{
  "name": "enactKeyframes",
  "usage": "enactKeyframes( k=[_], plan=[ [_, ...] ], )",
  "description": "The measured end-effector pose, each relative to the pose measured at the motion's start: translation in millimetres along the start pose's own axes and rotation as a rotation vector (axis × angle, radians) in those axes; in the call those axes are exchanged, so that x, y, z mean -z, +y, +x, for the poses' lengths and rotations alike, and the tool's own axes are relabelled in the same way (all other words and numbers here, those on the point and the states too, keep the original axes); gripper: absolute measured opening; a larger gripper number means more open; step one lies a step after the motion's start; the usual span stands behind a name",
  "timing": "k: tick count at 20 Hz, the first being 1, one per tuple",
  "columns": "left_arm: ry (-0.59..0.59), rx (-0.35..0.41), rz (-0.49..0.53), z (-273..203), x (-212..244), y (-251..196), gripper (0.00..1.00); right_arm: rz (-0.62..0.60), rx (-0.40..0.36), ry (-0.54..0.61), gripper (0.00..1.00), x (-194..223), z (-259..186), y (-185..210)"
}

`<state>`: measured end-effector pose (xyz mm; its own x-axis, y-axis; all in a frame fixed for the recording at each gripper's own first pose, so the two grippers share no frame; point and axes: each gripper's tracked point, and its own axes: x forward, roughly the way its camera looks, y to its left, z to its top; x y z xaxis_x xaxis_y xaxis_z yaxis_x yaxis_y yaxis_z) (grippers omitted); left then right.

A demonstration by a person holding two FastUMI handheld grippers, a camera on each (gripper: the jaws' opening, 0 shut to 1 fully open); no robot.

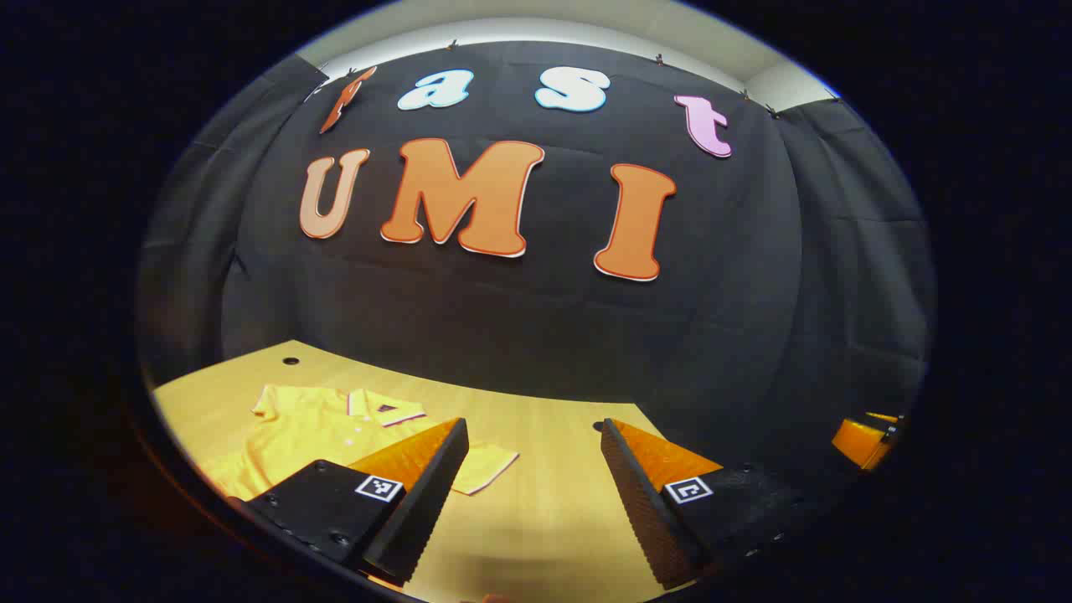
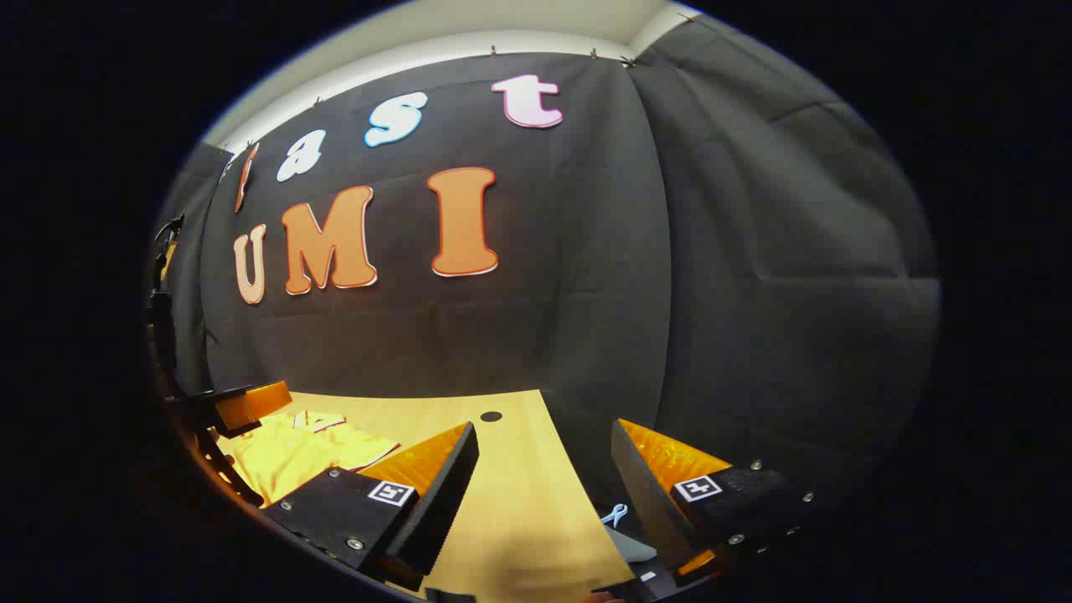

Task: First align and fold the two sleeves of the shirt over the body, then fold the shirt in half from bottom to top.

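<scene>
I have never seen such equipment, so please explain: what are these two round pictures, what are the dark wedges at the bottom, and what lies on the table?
Each picture comes from a camera riding on a hand-held claw; a person carries one in each hand. The wedges are that claw's own two fingers. In the left gripper view, the left claw is open and holds nothing. In the right gripper view, the right claw is open too, also holding nothing. On the wooden table lies a yellow shirt, spread flat, not yet folded. The right gripper view shows the same shirt farther off, with the other claw above it.
</scene>
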<state>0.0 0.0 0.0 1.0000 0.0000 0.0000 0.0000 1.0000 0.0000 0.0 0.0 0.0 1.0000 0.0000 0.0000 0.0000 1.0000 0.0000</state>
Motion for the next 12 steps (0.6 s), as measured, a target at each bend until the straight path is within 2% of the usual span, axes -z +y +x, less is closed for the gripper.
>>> enactKeyframes(
  k=[4,6,7,10,11,12],
  plan=[
    [-0.004,0.066,-0.029,-44.2,-47.5,97.7,0.98,0.026,0.038,-0.025,0.97,-37.9,-39.9,79.7],
    [-0.005,0.099,-0.008,-61.1,-76.9,153.7,0.98,0.072,0.064,-0.02,1.0,-46.9,-57.6,121.5],
    [-0.01,0.1,0.013,-68.3,-93.8,186.9,0.98,0.093,0.062,-0.038,0.97,-54.9,-66.5,146.2],
    [-0.025,0.061,0.062,-86.8,-138.6,283.1,0.98,0.148,0.026,-0.06,0.97,-70.9,-84.8,211.5],
    [-0.028,0.032,0.073,-94.3,-154.4,313.2,0.98,0.158,0.004,-0.06,1.0,-76.7,-88.7,230.1],
    [-0.045,0.011,0.074,-100.6,-169.0,339.1,0.98,0.162,-0.022,-0.063,0.97,-84.0,-91.7,247.2]
  ],
)
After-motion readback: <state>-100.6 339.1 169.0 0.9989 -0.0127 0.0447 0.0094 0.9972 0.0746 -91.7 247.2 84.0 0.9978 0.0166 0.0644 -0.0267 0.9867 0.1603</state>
